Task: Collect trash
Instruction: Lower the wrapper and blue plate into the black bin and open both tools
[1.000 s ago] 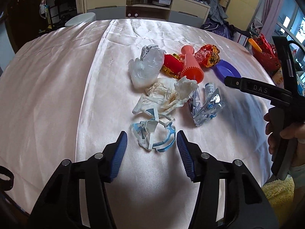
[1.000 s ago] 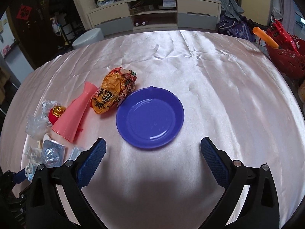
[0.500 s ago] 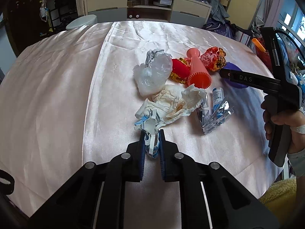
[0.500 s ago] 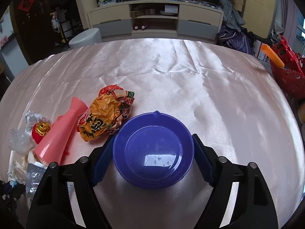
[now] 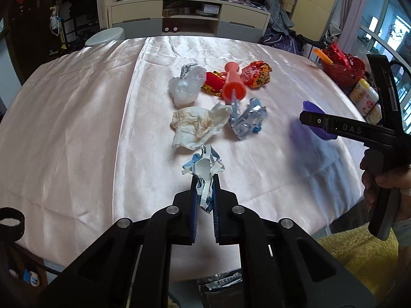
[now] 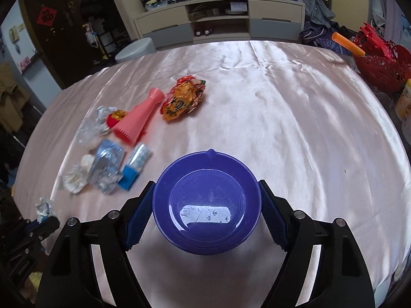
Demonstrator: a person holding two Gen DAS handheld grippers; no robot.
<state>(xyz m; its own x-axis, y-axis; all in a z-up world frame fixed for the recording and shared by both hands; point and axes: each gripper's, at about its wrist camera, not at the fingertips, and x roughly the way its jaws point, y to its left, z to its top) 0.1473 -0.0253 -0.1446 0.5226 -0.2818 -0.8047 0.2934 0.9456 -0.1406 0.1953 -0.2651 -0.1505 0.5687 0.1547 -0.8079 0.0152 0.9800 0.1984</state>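
My left gripper [image 5: 204, 192] is shut on a crumpled blue and white face mask [image 5: 203, 166] and holds it just above the pink tablecloth [image 5: 77, 118]. My right gripper [image 6: 205, 205] is shut on a purple plastic plate [image 6: 206, 201] and holds it lifted over the table; the plate also shows in the left wrist view [image 5: 314, 114]. Other trash lies on the cloth: a crumpled tissue [image 5: 197, 124], silver foil wrappers [image 5: 246, 122], a clear plastic bag [image 5: 186, 87], a pink cone [image 5: 232, 84], a red ornament [image 5: 213, 83] and an orange snack wrapper [image 5: 257, 73].
A red basket [image 6: 380, 61] and a yellow bottle [image 5: 364, 97] stand at the table's right edge. A TV cabinet [image 5: 190, 18] stands beyond the table. A white stool [image 5: 105, 37] is at the far left edge. A yellow towel [image 5: 359, 254] lies below at the right.
My left gripper closed on the face mask and lifted it back from the pile. My right gripper closed on the purple plate and raised it off the cloth.
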